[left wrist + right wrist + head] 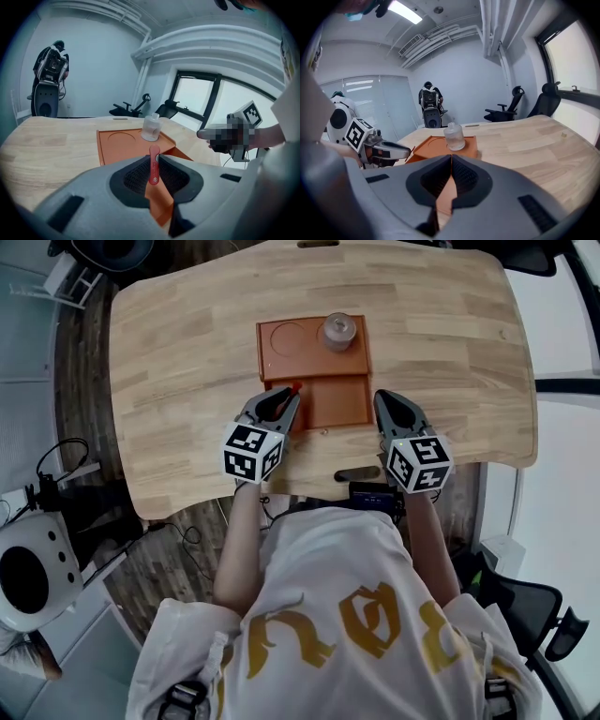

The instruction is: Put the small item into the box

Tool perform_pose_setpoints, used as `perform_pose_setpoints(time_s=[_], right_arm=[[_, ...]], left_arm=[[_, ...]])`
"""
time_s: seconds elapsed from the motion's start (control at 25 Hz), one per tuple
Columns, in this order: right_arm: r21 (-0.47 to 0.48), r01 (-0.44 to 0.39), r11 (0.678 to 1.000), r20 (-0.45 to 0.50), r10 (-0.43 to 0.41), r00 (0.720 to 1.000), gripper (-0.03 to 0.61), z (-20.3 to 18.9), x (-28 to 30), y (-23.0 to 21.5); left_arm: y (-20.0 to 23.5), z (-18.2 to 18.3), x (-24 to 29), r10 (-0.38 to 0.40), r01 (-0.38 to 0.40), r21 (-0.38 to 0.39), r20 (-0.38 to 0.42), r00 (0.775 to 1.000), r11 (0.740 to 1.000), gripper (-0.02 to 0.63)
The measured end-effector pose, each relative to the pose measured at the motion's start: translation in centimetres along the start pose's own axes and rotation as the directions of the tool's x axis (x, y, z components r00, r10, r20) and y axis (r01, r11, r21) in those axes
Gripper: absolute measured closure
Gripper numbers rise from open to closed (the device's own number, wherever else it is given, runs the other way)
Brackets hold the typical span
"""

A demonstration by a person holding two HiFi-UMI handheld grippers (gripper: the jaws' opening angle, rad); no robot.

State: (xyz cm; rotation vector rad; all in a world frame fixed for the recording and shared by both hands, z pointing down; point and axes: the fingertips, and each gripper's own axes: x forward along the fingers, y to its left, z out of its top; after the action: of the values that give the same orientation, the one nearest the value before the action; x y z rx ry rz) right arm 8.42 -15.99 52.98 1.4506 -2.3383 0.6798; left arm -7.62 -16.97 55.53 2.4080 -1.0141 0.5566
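The only lettering is the gold print across the back of the person's white shirt, seen from above and not legible. Each marker cube carries black-and-white square patterns, not words. Any marking on the small red item is too fine to make out.

The left tongs are closed on that item, a flat red strip that stands upright out of the pinched tips. It is at the near left edge of the orange box. The right tongs are closed jaw against jaw with nothing between them, just off the box's near right side. The two tongs lie apart, with the box's near compartment between their tips.

Ahead of both tongs, on the far part of the box, a clear bottle stands upright beside a round recess.

The surface is pale wood with rounded corners, and it has one slot by the far edge and another by the near edge.

The room has a dark wooden floor, pale walls, pipes along the ceiling and large windows. Black office chairs stand beyond the surface. A white rounded device sits on the floor left of the left tongs, and a dark machine stands by the far wall.
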Motion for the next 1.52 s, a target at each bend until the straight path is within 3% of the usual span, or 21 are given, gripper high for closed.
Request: perform_pose_setpoints(time_s=[0.48, 0.8, 1.12, 1.36, 1.52], right_arm=[[0.042, -0.020, 0.999, -0.035, 0.021, 0.999, 0.566, -1.5, 0.5, -0.3], [0.098, -0.010, 0.995, -0.052, 0.016, 0.999, 0.566, -2.8, 0.9, -1.7], [0.106, -0.023, 0.994, -0.056, 0.029, 0.998, 0.566, -2.7, 2.0, -2.1], [0.124, -0.031, 0.992, -0.061, 0.038, 0.997, 0.566, -2.6, 2.7, -2.5], [0.130, -0.038, 0.991, -0.064, 0.046, 0.997, 0.566, -2.7, 2.9, -2.4]], left_arm=[[-0.6, -2.0, 2.6, -0.003, 0.009, 0.051, -0.132, 0.991, 0.999, 0.557], [-1.5, -4.0, 5.0, -0.001, 0.045, 0.155, -0.272, 0.962, 0.987, 0.557], [-1.7, -5.4, 7.4, 0.004, 0.061, 0.147, -0.404, 0.915, 0.987, 0.557], [-1.7, -7.5, 8.9, -0.003, 0.099, 0.152, -0.531, 0.847, 0.983, 0.557], [-1.8, -8.1, 9.2, -0.009, 0.109, 0.147, -0.557, 0.830, 0.983, 0.557]])
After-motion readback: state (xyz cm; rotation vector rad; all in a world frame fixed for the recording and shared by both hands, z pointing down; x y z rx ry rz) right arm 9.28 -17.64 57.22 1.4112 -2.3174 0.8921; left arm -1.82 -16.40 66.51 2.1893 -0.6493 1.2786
